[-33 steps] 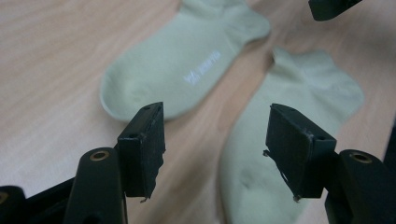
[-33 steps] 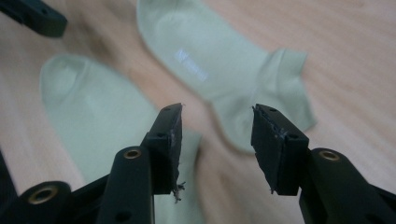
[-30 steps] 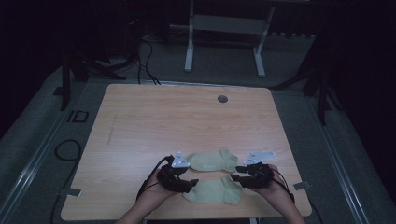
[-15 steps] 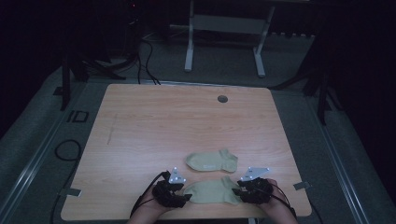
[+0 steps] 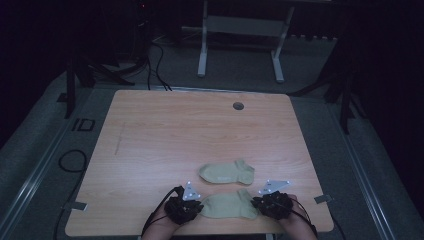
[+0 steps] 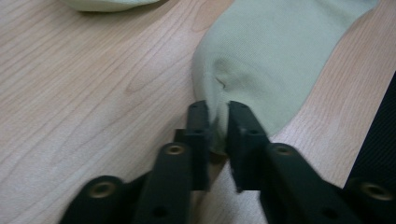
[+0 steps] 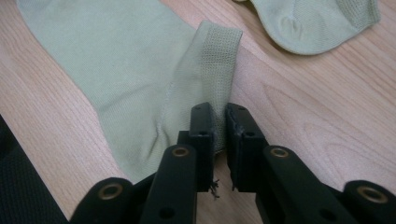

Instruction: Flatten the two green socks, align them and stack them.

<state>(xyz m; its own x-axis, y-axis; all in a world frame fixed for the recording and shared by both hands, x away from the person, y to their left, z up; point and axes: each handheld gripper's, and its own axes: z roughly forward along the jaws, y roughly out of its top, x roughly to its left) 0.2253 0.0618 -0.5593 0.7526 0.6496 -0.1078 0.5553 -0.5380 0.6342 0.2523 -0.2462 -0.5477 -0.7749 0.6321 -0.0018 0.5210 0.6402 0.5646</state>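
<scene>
**Item: pale green sock, pinched at both ends**

Near sock (image 5: 229, 205): lies flat at the lower centre of the high view, close to the table's (image 5: 165, 130) near edge. Toe end to the left of the frame, ribbed cuff to the right.

Left gripper (image 6: 217, 125): jaws have just been closing and are now clamped on a small fold of the toe edge, the fabric puckered between the pads.

Right gripper (image 7: 219, 125): jaws have just been closing and are now clamped on the cuff's edge, ribbed band bunched between them.

Second sock (image 5: 227, 171): same colour, just above the first in the high view, apart from it.

Risks, as judged: both grips take only a thin margin of cloth, so a lift or pull could slip an end free. A grip on one layer alone would let the sock gape or twist. Uneven raising of the hands could drag the cloth along the table or onto the second sock.
</scene>
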